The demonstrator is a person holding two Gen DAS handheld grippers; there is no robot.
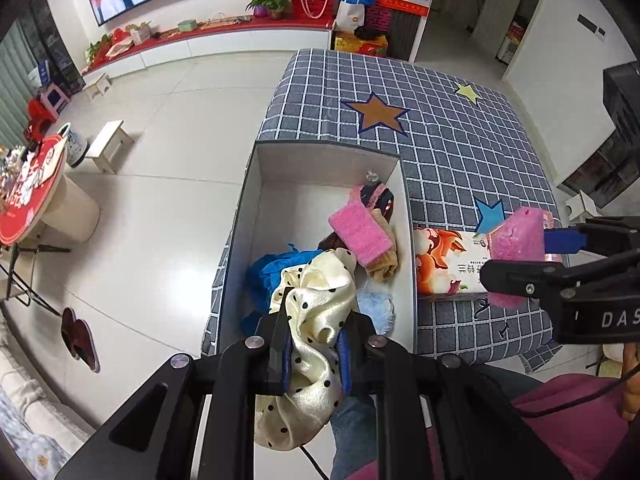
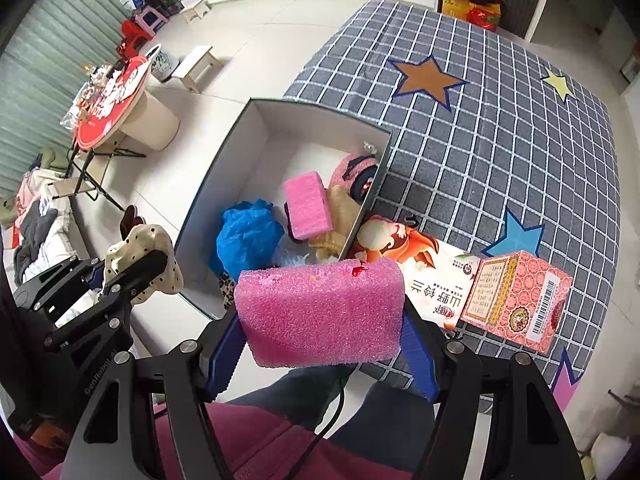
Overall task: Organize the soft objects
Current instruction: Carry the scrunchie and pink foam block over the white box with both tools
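My left gripper [image 1: 312, 344] is clamped on a cream satin cloth with black polka dots [image 1: 316, 320]; my right gripper [image 2: 322, 344] is closed on a pink rectangular foam sponge [image 2: 320, 312], its pores coarse and one edge nicked. Both are held short of the open white cardboard box [image 1: 328, 160] ahead, so I judge two items still undelivered. Inside the box, beyond the left gripper, lie a crumpled blue cloth [image 2: 246, 232], a second pink sponge [image 1: 360, 232], a tan towel [image 1: 384, 264] and a pink plush piece [image 2: 352, 168]. Ahead-right of the right gripper, two printed cartons [image 2: 516, 300] rest on the checked grey tabletop [image 2: 500, 140].
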